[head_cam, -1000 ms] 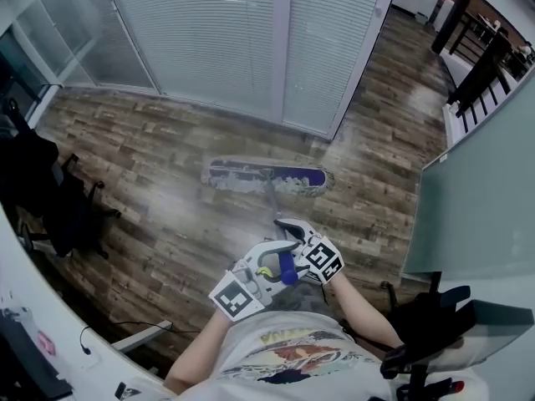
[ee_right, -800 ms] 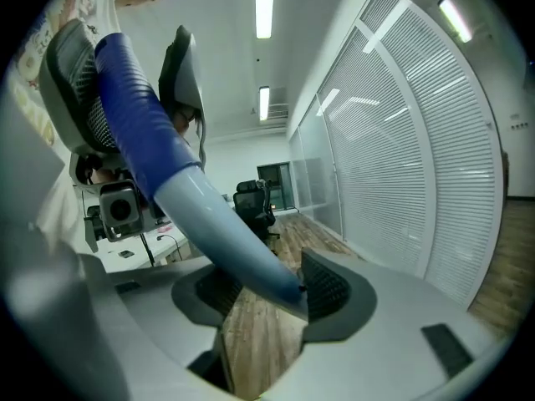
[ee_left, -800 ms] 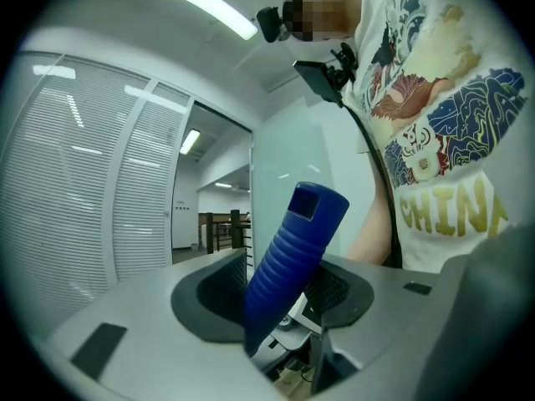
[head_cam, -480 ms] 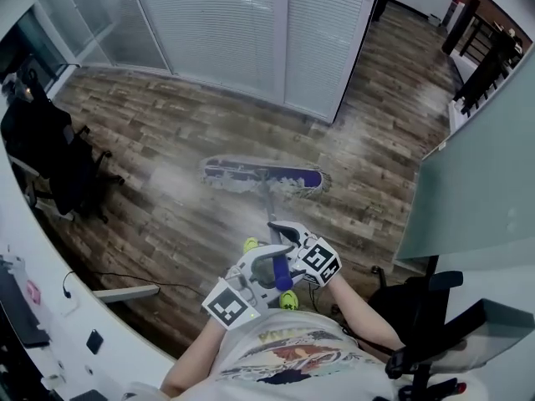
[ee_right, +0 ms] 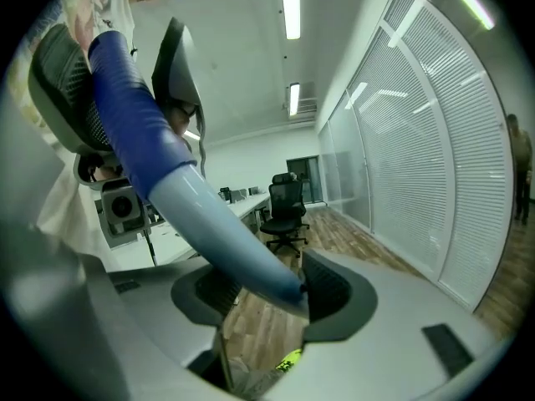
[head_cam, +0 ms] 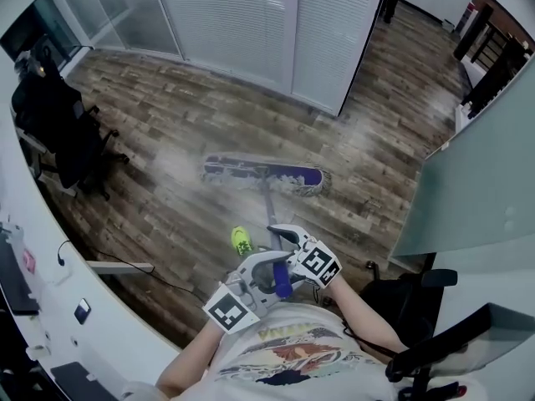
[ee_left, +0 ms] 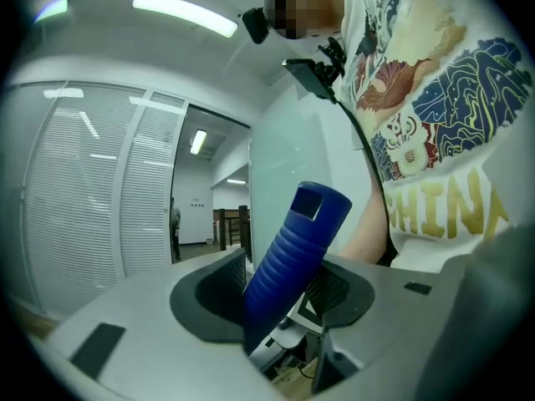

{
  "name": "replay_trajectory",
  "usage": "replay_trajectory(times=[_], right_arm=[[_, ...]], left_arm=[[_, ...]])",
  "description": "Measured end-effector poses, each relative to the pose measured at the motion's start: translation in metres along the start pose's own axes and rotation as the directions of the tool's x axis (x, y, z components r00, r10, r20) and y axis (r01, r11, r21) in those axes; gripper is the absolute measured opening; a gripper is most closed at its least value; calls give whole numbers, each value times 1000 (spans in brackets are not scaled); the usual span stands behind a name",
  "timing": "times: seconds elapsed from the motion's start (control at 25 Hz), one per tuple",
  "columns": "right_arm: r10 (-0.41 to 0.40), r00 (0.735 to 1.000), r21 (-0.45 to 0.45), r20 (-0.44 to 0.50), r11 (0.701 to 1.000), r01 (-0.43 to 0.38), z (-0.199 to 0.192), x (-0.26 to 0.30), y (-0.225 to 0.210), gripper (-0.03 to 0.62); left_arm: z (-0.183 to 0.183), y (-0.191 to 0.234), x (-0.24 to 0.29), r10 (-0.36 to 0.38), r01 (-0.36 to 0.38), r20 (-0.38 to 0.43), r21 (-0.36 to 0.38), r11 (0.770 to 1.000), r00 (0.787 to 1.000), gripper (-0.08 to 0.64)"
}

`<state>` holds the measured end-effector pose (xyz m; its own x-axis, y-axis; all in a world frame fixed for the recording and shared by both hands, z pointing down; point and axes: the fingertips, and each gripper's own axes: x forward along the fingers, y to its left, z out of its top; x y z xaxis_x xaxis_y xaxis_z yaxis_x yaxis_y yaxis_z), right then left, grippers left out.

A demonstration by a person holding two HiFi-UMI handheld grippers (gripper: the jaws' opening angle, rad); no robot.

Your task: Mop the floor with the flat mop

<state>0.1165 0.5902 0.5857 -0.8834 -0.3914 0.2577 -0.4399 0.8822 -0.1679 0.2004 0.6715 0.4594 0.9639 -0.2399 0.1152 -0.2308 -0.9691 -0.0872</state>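
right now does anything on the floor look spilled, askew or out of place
Nothing spilled or damaged. The flat mop head lies flat on the wood floor; only a thin cable trails near the desk.

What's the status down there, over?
Both clamped on mop handle: left gripper high, right gripper lower. Flat mop head on floor. Nearest obstacle, black chair, off left.

Office: desks (head_cam: 117,332), swivel chairs (head_cam: 52,128), blinds (head_cam: 226,23)

I count one flat mop (head_cam: 263,176), a left gripper (head_cam: 274,272) and a right gripper (head_cam: 284,234). I also see two office chairs (head_cam: 52,128) and one lime-green shoe (head_cam: 242,241).
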Motion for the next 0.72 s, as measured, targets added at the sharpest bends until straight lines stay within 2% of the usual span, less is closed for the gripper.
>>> replay_trajectory(times=[0.12,0.28,0.4,0.52,0.72], right_arm=[[-14,1000,10,10,1000,13,3,0,-13,195],[-11,1000,11,5,1000,11,5,9,-31,198],[-17,1000,22,20,1000,17,14,15,-46,198],[15,1000,7,-17,1000,-15,12,28,-57,203],[11,1000,-4,-24,1000,-11,21,64,-98,209]], left_arm=[[2,11,8,0,0,32,4,1000,999,183],[-3,29,13,-16,15,14,30,999,1000,187],[0,47,17,-13,13,14,24,1000,1000,186],[-7,59,17,-25,25,2,7,1000,1000,188],[-16,112,15,4,-4,11,-5,1000,1000,192]])
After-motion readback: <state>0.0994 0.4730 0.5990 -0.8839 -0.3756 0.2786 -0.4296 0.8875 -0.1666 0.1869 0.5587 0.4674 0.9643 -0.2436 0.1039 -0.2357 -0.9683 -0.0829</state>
